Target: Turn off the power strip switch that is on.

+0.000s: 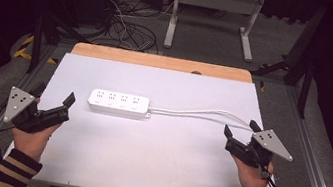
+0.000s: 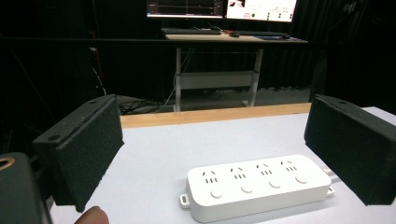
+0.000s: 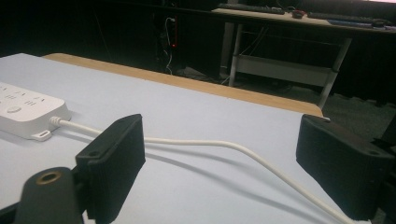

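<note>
— What lies on the table?
— A white power strip (image 1: 119, 103), flat, long side across the white sheet; four socket groups face up, each with a round button.
— And its cord (image 1: 202, 113)?
— White; it leaves the strip's right end; it curves toward the sheet's right edge.

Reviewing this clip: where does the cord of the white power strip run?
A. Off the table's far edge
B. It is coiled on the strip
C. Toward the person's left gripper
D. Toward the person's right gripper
D: the thin white cord leaves the white four-outlet power strip and runs to the right gripper.
</note>
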A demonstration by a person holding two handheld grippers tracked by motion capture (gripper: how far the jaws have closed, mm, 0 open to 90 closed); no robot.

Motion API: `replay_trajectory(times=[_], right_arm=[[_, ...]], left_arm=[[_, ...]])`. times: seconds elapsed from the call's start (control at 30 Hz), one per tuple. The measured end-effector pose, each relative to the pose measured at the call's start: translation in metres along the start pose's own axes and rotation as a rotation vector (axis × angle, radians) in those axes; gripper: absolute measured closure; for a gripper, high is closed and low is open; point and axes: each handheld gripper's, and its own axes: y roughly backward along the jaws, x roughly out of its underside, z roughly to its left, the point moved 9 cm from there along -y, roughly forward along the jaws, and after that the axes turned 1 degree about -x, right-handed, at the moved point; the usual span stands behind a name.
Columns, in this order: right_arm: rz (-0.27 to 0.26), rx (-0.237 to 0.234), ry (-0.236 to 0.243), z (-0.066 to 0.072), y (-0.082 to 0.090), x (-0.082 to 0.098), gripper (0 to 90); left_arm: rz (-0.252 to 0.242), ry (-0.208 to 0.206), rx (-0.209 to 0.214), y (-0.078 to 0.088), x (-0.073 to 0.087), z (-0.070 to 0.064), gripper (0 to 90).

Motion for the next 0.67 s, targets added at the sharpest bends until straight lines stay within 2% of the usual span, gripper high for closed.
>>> replay_trajectory(times=[0.67], right_arm=[[0.010, -0.002, 0.001, -0.0004, -0.0033, 0.0018, 15.8]], left_arm=[[0.008, 0.003, 0.000, -0.0004, 0.0011, 0.0012, 4.9]])
